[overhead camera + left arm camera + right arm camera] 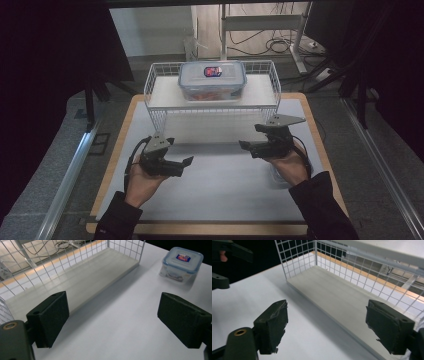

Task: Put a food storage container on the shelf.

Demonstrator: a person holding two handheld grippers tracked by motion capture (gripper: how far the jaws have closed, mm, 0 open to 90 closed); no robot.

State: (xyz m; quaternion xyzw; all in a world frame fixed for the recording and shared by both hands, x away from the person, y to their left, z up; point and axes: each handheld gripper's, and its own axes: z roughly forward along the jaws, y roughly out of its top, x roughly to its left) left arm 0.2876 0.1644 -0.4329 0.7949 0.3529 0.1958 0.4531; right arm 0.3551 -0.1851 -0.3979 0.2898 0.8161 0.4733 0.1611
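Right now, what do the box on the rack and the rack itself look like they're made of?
The lidded box looks like clear plastic: see-through walls, blue-rimmed lid. The white grid rack seems coated metal wire, thin welded bars; its shelf board looks matte, material unclear.

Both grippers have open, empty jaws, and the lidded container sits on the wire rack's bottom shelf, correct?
Not the bottom shelf: the high view shows the lidded container on the wire rack's top shelf. The rest holds: the left gripper and right gripper have open, empty jaws.
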